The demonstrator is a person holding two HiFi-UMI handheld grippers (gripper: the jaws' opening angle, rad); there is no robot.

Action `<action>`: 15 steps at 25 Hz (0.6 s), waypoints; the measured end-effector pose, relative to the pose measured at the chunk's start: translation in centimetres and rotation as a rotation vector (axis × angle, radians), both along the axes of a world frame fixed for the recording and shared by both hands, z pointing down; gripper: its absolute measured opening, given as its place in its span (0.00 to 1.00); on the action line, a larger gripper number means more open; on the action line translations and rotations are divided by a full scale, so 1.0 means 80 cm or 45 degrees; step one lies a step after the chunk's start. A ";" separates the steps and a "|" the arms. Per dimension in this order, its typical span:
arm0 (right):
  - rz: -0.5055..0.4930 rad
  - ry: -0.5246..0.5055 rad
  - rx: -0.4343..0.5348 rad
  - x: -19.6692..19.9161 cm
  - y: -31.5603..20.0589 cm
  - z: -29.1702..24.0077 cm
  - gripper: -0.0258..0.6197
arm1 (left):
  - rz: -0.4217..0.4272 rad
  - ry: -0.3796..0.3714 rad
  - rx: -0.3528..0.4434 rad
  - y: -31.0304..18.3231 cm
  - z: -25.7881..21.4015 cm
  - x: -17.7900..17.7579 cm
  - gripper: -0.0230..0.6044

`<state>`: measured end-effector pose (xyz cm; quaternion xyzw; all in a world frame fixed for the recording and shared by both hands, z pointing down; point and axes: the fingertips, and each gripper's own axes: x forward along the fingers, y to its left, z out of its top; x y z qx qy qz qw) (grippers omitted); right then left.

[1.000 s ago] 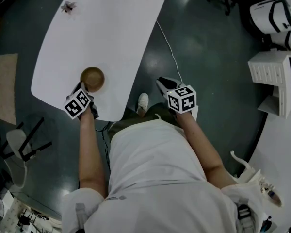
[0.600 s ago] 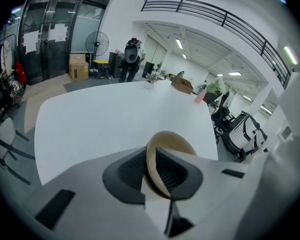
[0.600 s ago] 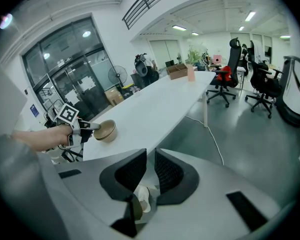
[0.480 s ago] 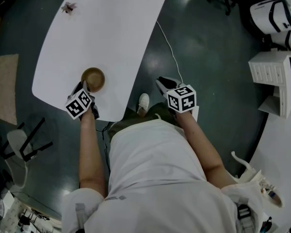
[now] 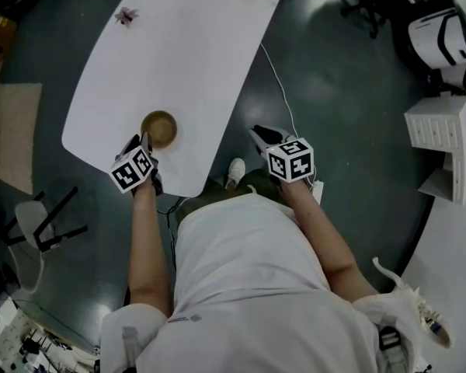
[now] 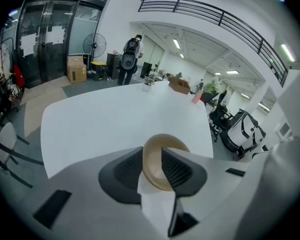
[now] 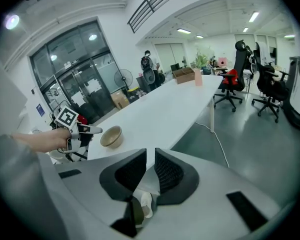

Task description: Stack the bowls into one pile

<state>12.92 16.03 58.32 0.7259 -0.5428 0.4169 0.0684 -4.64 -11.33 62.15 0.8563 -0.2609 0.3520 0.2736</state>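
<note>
The bowl (image 5: 160, 127) sits upright near the rounded near end of the white worktop (image 5: 179, 53), a little in from the edge. The left gripper (image 5: 144, 143) is right up against it. From the left gripper view the bowl lies dead ahead and its near rim stands between the two fingers (image 6: 177, 168). Those fingers have just been opening and now stand wide, so to my eye they have let go of the rim rather than gripping it. The bowl is round, so no axis matters; it simply lies forward of the tips, mouth up.

The right gripper (image 5: 256, 132) hangs off to the side, past the worktop's edge and over the dark floor (image 5: 334, 92), well apart from the bowl. Its fingers (image 7: 167, 173) are drawn nearly together with only a thin wedge between them, and nothing is in it. The left is plainly the nearer hand.

I cannot tell whether this is a single bowl or several already nested; the wall shows no clear second rim. No other bowl shows on the worktop. The near part of the rim is hidden behind the left fingers, so whether a pad brushes it is unclear. The worktop's far end is cut off in the head view.
</note>
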 end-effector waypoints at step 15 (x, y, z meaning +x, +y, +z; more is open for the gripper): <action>-0.206 0.059 0.215 -0.023 -0.116 -0.069 0.10 | 0.025 0.261 0.103 0.007 -0.110 0.005 0.04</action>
